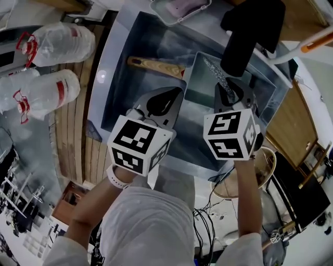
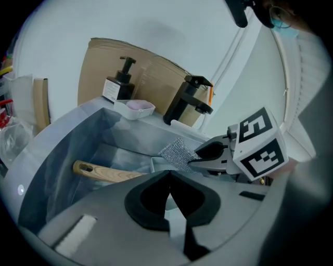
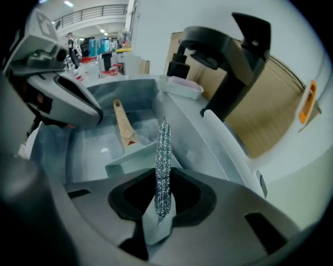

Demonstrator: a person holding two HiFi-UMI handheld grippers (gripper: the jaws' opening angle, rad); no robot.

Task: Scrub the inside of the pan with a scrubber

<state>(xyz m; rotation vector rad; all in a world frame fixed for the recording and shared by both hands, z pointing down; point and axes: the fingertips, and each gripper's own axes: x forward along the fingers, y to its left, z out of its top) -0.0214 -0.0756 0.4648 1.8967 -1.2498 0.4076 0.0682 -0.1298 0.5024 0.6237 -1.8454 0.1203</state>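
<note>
I log: scrubber silvery, glittering mesh; pan dull grey-green, handle pale tan wood; sink blue-grey steel; tap matte black; soap pink.

We are counting two hand-held grey grippers, the left gripper and the right gripper. We are finding one square grey metal pan with one pale wooden handle, one flat silver mesh scrubber, one steel sink, one black faucet, one white tray-shaped dish, one black pump bottle, and two clear plastic jugs with red caps, the farther jug and the nearer jug
</note>
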